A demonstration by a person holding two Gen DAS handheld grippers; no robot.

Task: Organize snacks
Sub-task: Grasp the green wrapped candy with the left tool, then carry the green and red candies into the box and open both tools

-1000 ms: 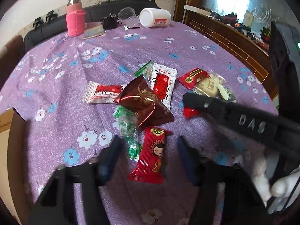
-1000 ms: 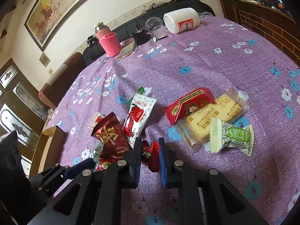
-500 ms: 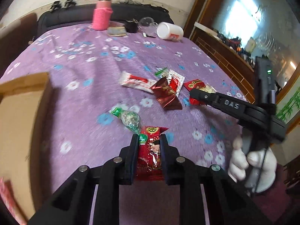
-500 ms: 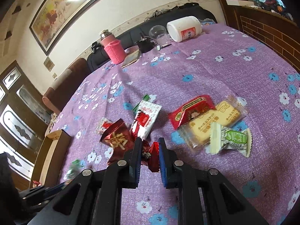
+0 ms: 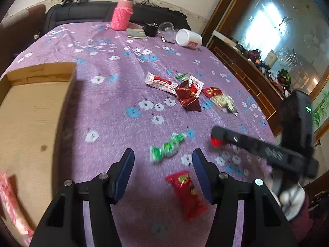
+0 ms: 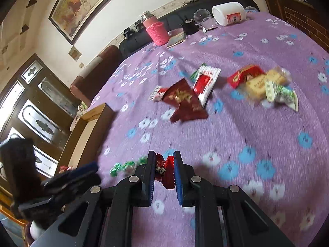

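Hovering above the near edge of the table (image 5: 115,107), the left gripper (image 5: 163,171) has its blue-padded fingers spread wide and holds nothing. A red snack packet (image 5: 188,193) shows between them, close to the right finger; it is blurred, and whether it lies on the cloth or is off it cannot be told. Just beyond the fingertips lies a green wrapped candy (image 5: 167,147) on the purple flowered tablecloth.

The right gripper (image 6: 163,171) has its fingers drawn narrow, pinched on a small red wrapped candy (image 6: 164,169); in the left wrist view the same gripper reaches in from the right edge with a red bit at its tip.

Toward the middle of the table sits the remaining heap — a dark red foil pouch (image 5: 189,97), a white-and-red sachet (image 5: 159,81) to its left, another white-and-red sachet (image 6: 205,82) behind it, and to the right a red packet (image 6: 243,75) touching a clear pack of biscuits (image 6: 261,82) and a green-and-white wrapped sweet (image 6: 282,95).

At the left edge stands an open cardboard box (image 5: 30,111), with a pink-and-white wrapper (image 5: 12,203) in its near corner.

Along the far edge — a pink-sleeved bottle (image 5: 121,13), a clear cup (image 6: 202,16) and a white jar (image 5: 189,40) on its side.
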